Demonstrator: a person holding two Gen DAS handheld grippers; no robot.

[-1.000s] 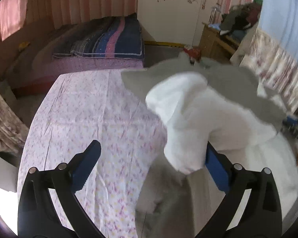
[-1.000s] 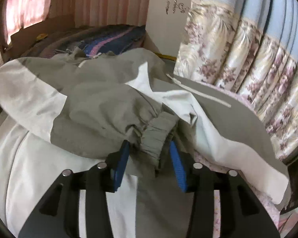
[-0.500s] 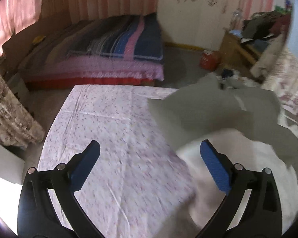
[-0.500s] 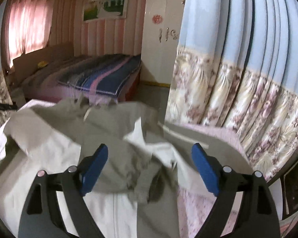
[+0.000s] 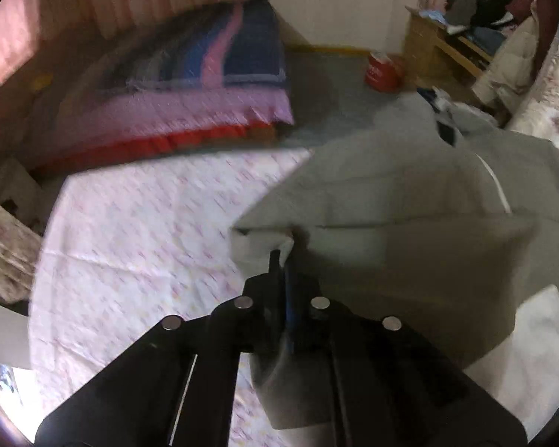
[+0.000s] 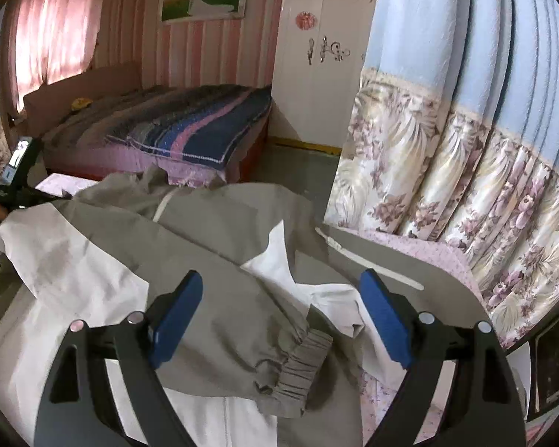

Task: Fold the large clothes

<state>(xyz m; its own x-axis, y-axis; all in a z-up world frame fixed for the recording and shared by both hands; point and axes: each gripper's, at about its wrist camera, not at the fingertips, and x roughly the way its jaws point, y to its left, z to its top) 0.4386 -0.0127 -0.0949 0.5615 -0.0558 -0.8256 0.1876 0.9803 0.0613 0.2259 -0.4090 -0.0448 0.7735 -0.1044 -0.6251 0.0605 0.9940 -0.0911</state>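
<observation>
Left gripper (image 5: 284, 257): your jaws are pinched shut on a fold of the grey and white jacket (image 5: 410, 216)
Right gripper (image 6: 279, 316): your jaws stand wide apart above the jacket's elastic sleeve cuff (image 6: 302, 365), not touching it
Jacket: spread over the floral bedsheet (image 5: 138, 231), reaching its far edge beside the flowered curtain (image 6: 447, 171)

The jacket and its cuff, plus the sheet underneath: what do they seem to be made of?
Jacket: looks like thin woven synthetic, matte grey and off-white; it creases sharply. Cuff: seems elasticated, gathered into ribs. Sheet: probably light cotton, matte, small pink print with fold lines, though blurred.
</observation>
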